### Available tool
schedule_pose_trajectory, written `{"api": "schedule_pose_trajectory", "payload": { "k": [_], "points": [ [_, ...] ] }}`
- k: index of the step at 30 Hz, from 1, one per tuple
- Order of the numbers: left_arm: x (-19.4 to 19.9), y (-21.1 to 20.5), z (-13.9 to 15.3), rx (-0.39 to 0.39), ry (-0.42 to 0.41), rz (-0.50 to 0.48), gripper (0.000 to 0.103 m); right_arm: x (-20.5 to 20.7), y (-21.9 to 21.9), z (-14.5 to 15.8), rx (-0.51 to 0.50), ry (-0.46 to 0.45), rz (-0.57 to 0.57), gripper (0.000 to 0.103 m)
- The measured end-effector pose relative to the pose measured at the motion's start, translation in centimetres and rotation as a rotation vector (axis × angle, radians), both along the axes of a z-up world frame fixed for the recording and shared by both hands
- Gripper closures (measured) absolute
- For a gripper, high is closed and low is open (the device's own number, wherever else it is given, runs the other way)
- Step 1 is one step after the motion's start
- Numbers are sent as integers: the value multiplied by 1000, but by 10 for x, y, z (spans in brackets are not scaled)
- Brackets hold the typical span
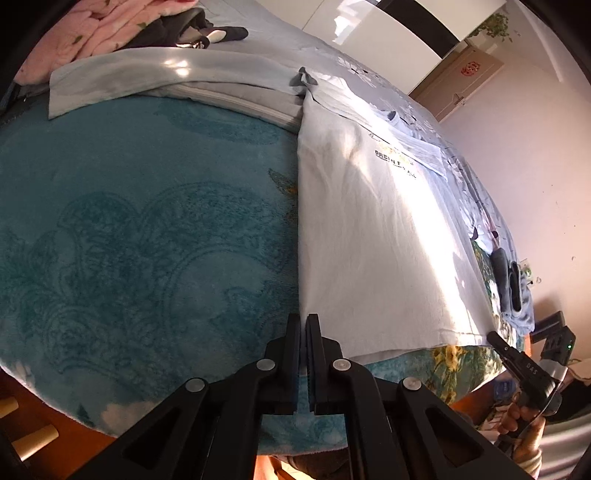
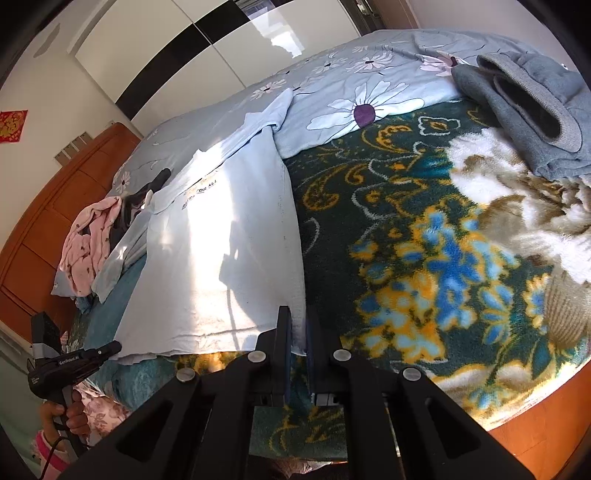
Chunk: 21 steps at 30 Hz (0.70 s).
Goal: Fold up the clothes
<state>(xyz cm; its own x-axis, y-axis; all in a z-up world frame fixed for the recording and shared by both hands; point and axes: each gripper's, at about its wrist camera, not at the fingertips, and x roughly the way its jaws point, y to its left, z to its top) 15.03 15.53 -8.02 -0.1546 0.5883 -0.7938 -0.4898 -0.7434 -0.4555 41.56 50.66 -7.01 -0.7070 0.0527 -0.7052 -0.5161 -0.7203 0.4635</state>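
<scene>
A pale blue T-shirt (image 1: pixel 373 236) with dark chest lettering lies flat on the bed, sides folded in, hem toward me. It also shows in the right wrist view (image 2: pixel 221 251). My left gripper (image 1: pixel 303 325) is shut on the shirt's near left hem corner. My right gripper (image 2: pixel 298 321) is nearly shut on the shirt's near right hem corner; the cloth edge sits between its fingers. The right gripper also shows in the left wrist view (image 1: pixel 496 339), at the right hem corner.
A teal patterned blanket (image 1: pixel 140 229) covers the bed's left part, a floral fleece blanket (image 2: pixel 424 240) the right. Grey folded clothes (image 1: pixel 173 81) and a pink garment (image 1: pixel 107 26) lie at the far left. Grey trousers (image 2: pixel 532 99) lie at the right. A floral duvet (image 2: pixel 351 92) lies behind.
</scene>
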Motion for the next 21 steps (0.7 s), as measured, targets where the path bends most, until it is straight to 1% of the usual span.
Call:
{"api": "schedule_pose_trajectory", "payload": {
  "k": [3,5,8,9,10,11,12,13,14,15,16,17,19,20,21],
  "points": [
    [1,-2,-8,-20,-6,3,100,-2,-5,-5,9,-30,4,96],
    [1,0,-13,-32,-2,1,100,-3,-4,-12,-9,-41,-4,96],
    [5,3,-9,-22,47,-33,100,-4,-5,-12,-3,-47,3,96],
    [6,3,-7,-15,62,-47,97,-4,-7,-10,7,-49,8,96],
    [7,2,-5,1,72,-58,97,-5,-8,-8,18,-51,14,96],
    [7,1,-4,16,79,-67,94,-5,-10,-6,31,-49,16,93],
    [7,-2,-2,29,85,-70,80,-5,-11,-3,45,-44,17,93],
    [5,-7,2,47,95,-65,70,-5,-13,0,65,-40,20,93],
    [4,-12,5,64,104,-60,52,-6,-15,3,86,-36,25,84],
    [2,-18,8,81,114,-55,46,-6,-16,6,107,-36,25,67],
    [-2,-24,11,97,125,-39,45,-6,-18,9,129,-38,23,59],
    [-12,-34,15,112,137,2,43,-5,-19,13,150,-36,21,52],
    [-33,-55,21,133,163,92,41,-5,-19,22,189,-29,17,51],
    [-50,-65,23,124,177,167,40,-6,-19,26,208,-24,10,48],
    [-70,-78,25,119,181,245,39,-7,-18,31,228,-19,2,41]
  ]
}}
